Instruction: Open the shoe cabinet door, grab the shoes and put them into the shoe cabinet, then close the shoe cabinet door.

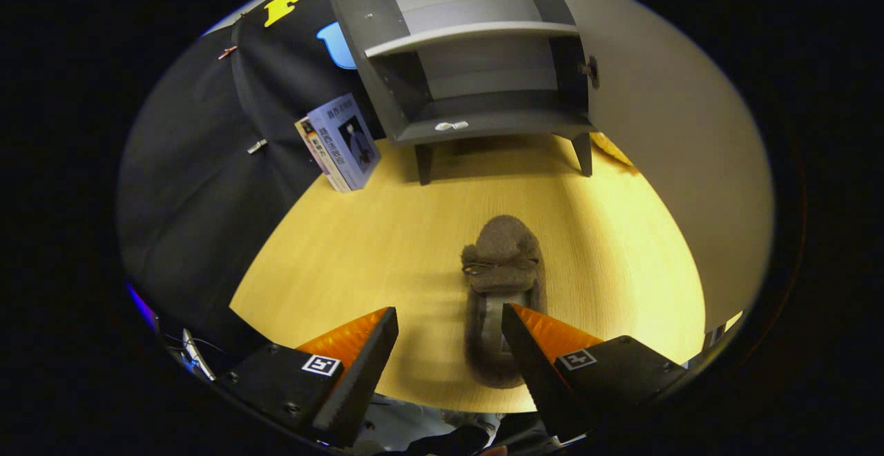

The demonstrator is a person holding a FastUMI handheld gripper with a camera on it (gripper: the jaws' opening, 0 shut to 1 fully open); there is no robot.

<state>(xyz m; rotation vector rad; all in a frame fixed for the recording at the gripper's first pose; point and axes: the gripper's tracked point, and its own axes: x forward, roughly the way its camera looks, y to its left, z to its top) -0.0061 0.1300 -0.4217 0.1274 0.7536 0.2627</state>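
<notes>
A brown fuzzy slipper [502, 262] lies on the wooden tabletop [387, 235], toe pointing toward the cabinet. Its heel end sits just ahead of and partly under my right finger. My gripper [450, 318] is open above the table, with the slipper's left edge inside the gap and nothing pressed between the fingers. Beyond the slipper stands the dark grey shoe cabinet [483, 76] on short legs. Its door [663, 131] is swung wide open to the right, showing a pale shelf [469, 33] and an empty lower compartment.
Two books [342, 141] lean against the black cloth wall left of the cabinet. A small white catch [451, 126] sits on the cabinet's bottom front edge. The table's near edge runs just under my fingers.
</notes>
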